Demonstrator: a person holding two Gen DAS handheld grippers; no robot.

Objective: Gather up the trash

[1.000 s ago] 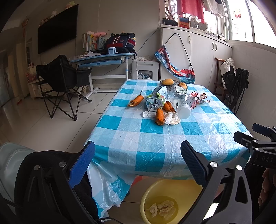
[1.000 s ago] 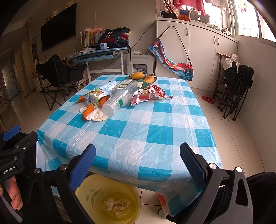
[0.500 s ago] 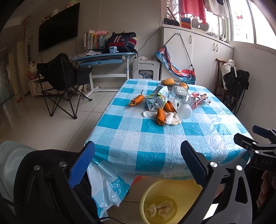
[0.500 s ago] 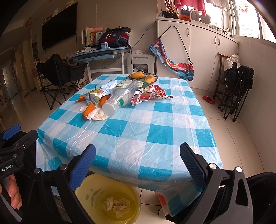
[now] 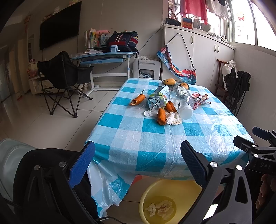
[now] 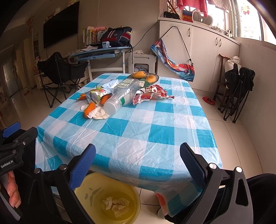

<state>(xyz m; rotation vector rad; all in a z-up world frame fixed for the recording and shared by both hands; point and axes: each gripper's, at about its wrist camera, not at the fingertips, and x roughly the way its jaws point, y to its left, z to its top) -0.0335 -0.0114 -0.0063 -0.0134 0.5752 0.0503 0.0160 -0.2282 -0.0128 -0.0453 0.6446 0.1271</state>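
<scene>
Premises: a lived-in home, living and dining area. Evidence: wall-mounted television (image 5: pixel 59 25); dining worktop (image 5: pixel 155 137) under a blue-checked plastic cloth; study desk (image 5: pixel 103 56) carrying books and a backpack (image 5: pixel 123 40); folding camp chair (image 5: pixel 63 74); white cabinets (image 5: pixel 203 56) below a window; laundry (image 5: pixel 194 8) hanging overhead; tiled floor (image 5: pixel 43 124).

checked table (image 6: pixel 172 120), bottle (image 6: pixel 120 96), wrappers (image 6: pixel 151 93), peels (image 5: pixel 161 114)
</scene>
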